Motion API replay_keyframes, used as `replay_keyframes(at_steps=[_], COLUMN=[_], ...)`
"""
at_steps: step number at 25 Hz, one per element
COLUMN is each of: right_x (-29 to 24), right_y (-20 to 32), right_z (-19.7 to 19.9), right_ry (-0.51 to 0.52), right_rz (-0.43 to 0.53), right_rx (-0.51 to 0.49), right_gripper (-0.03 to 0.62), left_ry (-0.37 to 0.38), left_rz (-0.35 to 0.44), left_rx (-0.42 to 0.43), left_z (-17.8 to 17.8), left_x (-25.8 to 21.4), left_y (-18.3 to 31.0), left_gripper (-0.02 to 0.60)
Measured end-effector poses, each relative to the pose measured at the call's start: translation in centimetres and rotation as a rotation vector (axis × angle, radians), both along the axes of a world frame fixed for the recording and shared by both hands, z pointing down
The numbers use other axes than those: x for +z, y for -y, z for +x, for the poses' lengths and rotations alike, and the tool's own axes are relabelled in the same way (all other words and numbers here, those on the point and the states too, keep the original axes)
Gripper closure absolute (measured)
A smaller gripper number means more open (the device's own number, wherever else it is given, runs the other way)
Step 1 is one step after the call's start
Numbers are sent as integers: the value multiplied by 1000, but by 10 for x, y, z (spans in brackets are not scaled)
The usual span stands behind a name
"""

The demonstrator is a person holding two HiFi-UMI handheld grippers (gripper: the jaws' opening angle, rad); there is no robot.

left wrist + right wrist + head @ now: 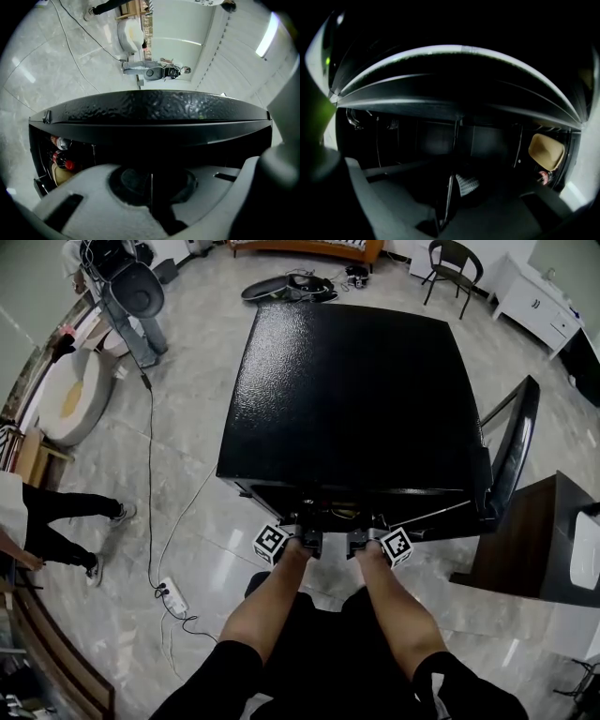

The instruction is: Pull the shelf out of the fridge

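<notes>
Pointing level, left gripper (307, 540) and right gripper (362, 541) clamp their fingers (89, 201) on the shelf (450, 187).

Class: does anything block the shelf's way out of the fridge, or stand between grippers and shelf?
Nothing visible does. The door stands open at the right, clear of the fridge front, and the left gripper and right gripper are closed on the shelf edge.

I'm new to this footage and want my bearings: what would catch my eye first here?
A big black fridge fills the middle of the head view, its door swung open at the right. At its front edge, the left tongs and right tongs sit side by side, each closed on the thin edge of the shelf.
</notes>
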State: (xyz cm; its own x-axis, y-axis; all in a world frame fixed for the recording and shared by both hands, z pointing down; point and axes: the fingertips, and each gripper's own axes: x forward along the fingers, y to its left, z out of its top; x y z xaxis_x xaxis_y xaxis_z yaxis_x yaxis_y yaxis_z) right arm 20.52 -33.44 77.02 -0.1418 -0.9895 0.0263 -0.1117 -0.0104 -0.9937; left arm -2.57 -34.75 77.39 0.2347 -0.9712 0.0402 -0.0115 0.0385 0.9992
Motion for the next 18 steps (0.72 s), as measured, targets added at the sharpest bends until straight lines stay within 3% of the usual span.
replay_keyframes(at_steps=[18], right_x=[-11], right_y=[-33], right_z=[0], right_ry=[21], right_rz=[-16], right_rx=[-18], right_gripper=[554], left_ry=[-6], left_rz=[-9], left_rx=[10], left_z=[0], left_x=[-12], left_y=[-35], left_gripper=[546])
